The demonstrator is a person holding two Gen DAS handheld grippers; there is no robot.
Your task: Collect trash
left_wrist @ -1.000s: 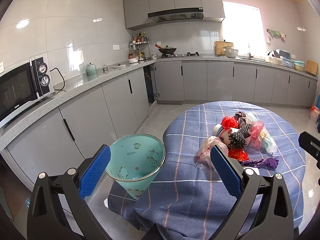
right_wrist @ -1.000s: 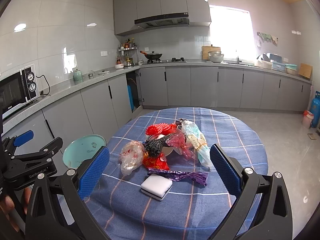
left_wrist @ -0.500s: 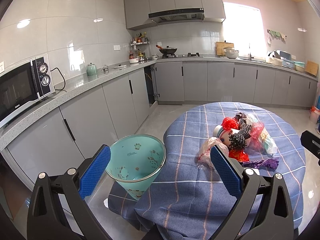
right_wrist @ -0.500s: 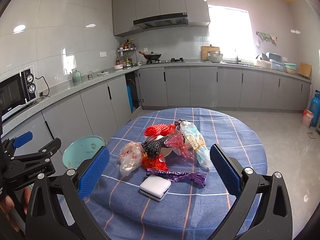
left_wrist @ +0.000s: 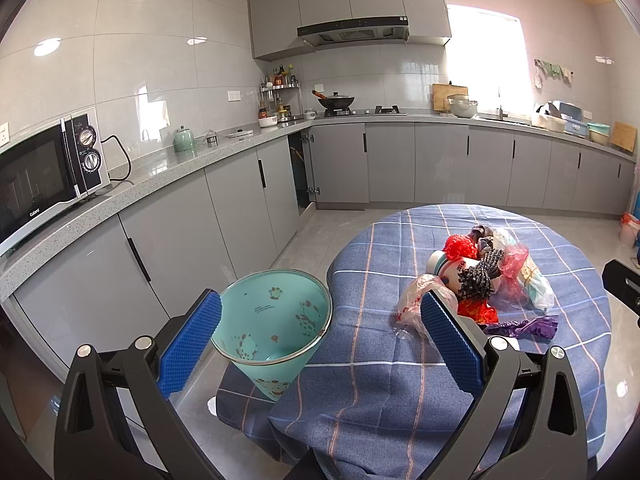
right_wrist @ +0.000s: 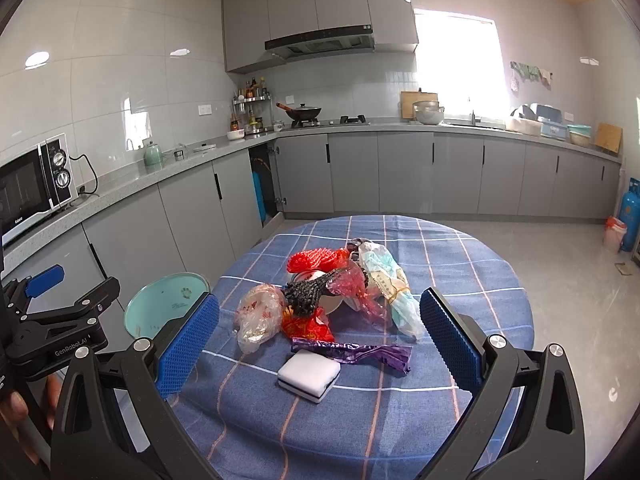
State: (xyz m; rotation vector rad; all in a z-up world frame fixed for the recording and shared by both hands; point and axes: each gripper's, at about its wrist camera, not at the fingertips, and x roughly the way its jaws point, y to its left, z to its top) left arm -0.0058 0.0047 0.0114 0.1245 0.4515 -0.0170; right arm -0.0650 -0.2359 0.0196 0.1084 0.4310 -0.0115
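Note:
A heap of trash (right_wrist: 332, 296) lies mid-table on the blue checked cloth (right_wrist: 460, 264): red netting, a black mesh piece, crumpled clear and pink bags, a paper cup (left_wrist: 448, 266), a purple wrapper (right_wrist: 356, 350) and a white sponge block (right_wrist: 309, 374). Left of the table stands a teal waste bin (left_wrist: 276, 320), which also shows in the right wrist view as the bin (right_wrist: 168, 304). My left gripper (left_wrist: 316, 344) is open, hovering over the bin and the table edge. Near the table's front, my right gripper (right_wrist: 318, 348) is open around the sponge and wrapper, touching neither.
Grey cabinets and a stone counter (left_wrist: 160, 176) run along the left and back walls, with a microwave (left_wrist: 44, 176) at left and a wok (left_wrist: 336, 101) on the stove. A blue gas cylinder (right_wrist: 630, 216) stands at far right. Tiled floor surrounds the table.
Both views have shifted only slightly; the left gripper drifted a little, so the bin sits marginally higher between its fingers. Nothing was taken hold of.

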